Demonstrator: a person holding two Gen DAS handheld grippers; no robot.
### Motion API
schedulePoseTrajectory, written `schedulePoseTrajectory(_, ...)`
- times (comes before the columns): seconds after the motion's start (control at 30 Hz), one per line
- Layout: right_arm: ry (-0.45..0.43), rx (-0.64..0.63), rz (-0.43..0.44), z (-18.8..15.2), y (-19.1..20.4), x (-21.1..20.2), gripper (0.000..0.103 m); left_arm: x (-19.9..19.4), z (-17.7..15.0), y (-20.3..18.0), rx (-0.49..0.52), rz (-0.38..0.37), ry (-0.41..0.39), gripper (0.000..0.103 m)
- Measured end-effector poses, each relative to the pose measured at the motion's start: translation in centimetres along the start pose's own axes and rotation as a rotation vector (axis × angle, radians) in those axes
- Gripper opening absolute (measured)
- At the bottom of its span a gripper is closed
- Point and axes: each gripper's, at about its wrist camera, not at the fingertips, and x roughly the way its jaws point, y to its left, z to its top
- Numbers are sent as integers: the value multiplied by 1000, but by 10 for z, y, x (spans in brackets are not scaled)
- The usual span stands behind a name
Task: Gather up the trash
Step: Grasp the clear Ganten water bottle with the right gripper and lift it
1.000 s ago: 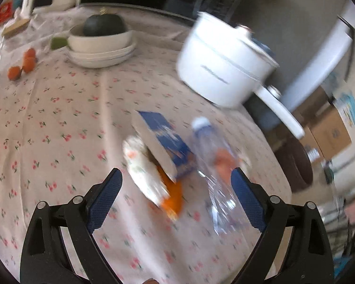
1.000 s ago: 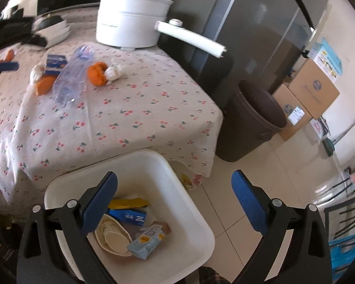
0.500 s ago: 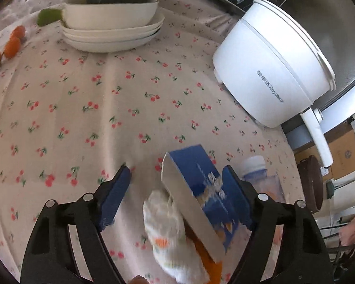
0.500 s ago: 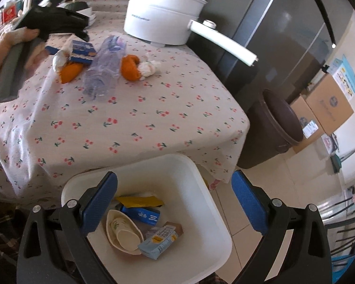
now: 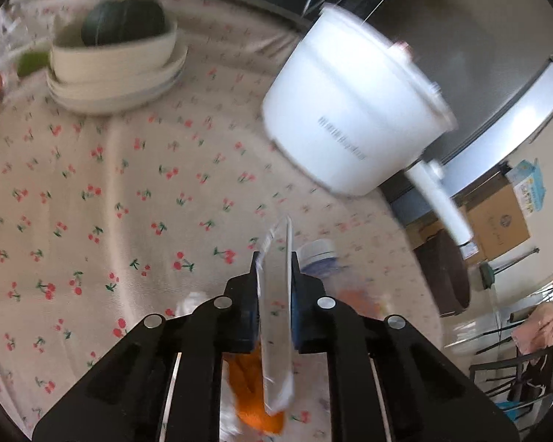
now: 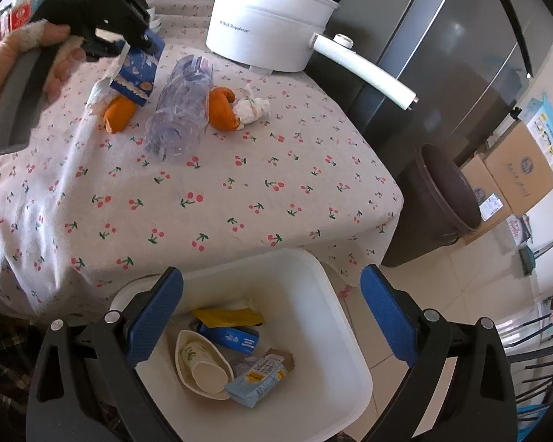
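Note:
My left gripper [image 5: 274,280] is shut on a flat blue carton [image 5: 276,316], seen edge-on; in the right wrist view the left gripper [image 6: 140,42] holds the carton [image 6: 138,70] lifted just above the table. An orange peel [image 6: 120,112], a crushed clear bottle [image 6: 180,107], a second peel [image 6: 221,107] and a crumpled tissue [image 6: 250,108] lie on the cherry tablecloth. My right gripper [image 6: 272,316] is open over the white bin [image 6: 343,353], which holds several pieces of trash.
A white electric pot [image 6: 269,33] with a long handle stands at the table's back. Stacked bowls with a green squash [image 5: 121,25] sit far left. A brown waste bin [image 6: 446,191] and cardboard boxes [image 6: 516,169] stand on the floor to the right.
My left gripper closed on the blue carton and raised it off the peel and tissue. My right gripper stayed open over the white bin.

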Motion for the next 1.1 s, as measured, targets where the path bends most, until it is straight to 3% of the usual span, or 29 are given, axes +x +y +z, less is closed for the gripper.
schedulePoseTrajectory(0.27, -3, 100, 110, 33, -11, 6, 94, -75, -7, -19, 51, 6, -128, 12)
schedulePoseTrajectory(0.4, 13, 170, 225, 72, -17, 16, 94, -105, -19, -16, 74, 34, -171, 12)
schedulePoseTrajectory(0.6, 50, 139, 313, 135, 3, 39, 94, -145, -45, -6, 71, 44, -209, 12)
schedulePoseTrajectory(0.77, 84, 91, 324, 166, 29, 64, 94, -167, -63, 0, 63, 21, -220, 12)
schedulePoseTrajectory(0.9, 116, 28, 292, 183, 50, 87, 94, -176, -63, 3, 93, 31, -233, 12)
schedulePoseTrajectory(1.1, 148, 10, 282, 197, 58, 112, 89, -176, -59, 20, 56, 28, -217, 12)
